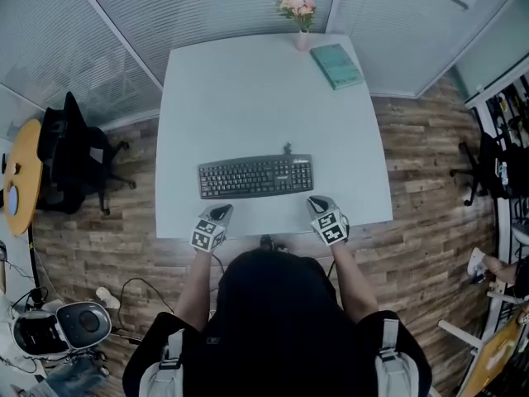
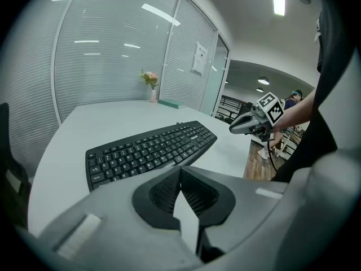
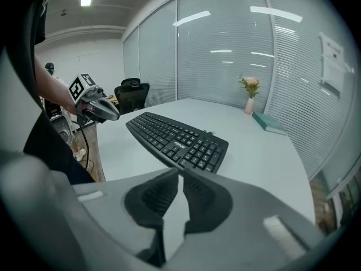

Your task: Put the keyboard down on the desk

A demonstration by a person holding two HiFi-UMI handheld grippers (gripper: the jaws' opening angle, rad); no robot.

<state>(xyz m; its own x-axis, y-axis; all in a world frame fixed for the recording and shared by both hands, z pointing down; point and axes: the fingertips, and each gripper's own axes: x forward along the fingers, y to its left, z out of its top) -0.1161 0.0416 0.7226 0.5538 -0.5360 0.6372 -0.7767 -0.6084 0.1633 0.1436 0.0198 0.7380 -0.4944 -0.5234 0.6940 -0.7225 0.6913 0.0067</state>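
Observation:
A black keyboard [image 1: 254, 176] lies flat on the white desk [image 1: 248, 89], close to its near edge. My left gripper [image 1: 219, 213] sits just in front of the keyboard's left end, and my right gripper [image 1: 318, 204] just in front of its right end. Neither touches the keyboard. In the left gripper view the jaws of the left gripper [image 2: 180, 176] meet with nothing between them, and the keyboard [image 2: 149, 150] lies beyond. In the right gripper view the right gripper [image 3: 180, 179] is likewise shut and empty, short of the keyboard [image 3: 177, 140].
A small vase of pink flowers [image 1: 302, 23] and a teal book [image 1: 336, 64] stand at the desk's far right corner. A black office chair [image 1: 74, 155] and a yellow round table [image 1: 21, 176] are on the left. Glass walls with blinds enclose the far side.

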